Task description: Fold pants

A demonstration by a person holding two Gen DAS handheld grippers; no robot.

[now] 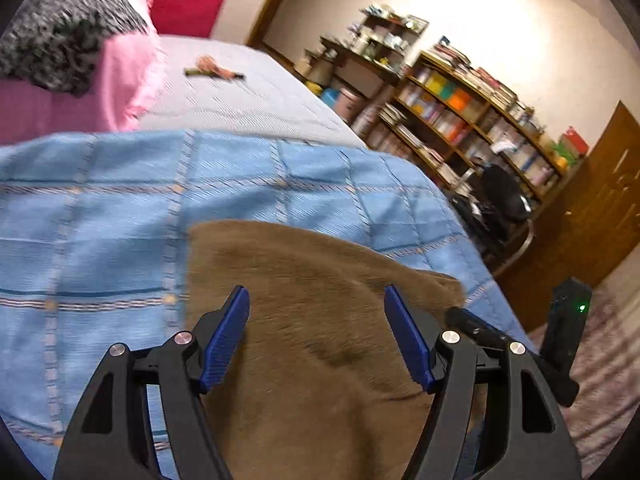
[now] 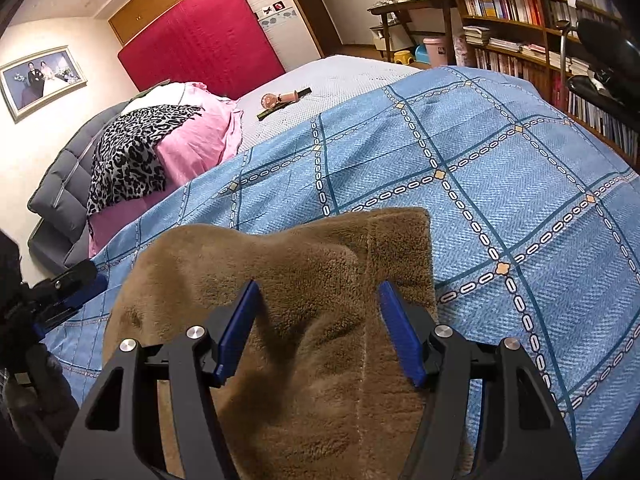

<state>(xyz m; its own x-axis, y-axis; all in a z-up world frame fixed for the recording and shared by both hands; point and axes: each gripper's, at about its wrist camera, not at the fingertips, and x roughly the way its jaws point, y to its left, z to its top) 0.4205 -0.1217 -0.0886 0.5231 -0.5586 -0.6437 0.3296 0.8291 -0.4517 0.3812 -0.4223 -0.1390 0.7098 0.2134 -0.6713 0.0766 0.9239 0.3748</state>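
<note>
The brown fleece pants (image 1: 316, 364) lie folded on a blue checked blanket (image 1: 100, 208) at the near end of a bed. In the right wrist view the pants (image 2: 280, 248) show a raised fold and a seam running towards me. My left gripper (image 1: 314, 292) hovers over them with its blue pads apart and nothing pinched. My right gripper (image 2: 318, 286) is likewise open above the cloth. One of the left gripper's fingers (image 2: 74, 278) shows at the pants' left edge. The right unit's black body (image 1: 570, 320) shows at their right edge.
Pink bedding (image 2: 200, 140) under a leopard-print cloth (image 2: 132, 152) lies at the head of the bed. A small pink fan (image 2: 276, 100) rests on the grey sheet. Bookshelves (image 2: 520, 8) and an office chair (image 1: 504, 196) stand beside the bed's right edge.
</note>
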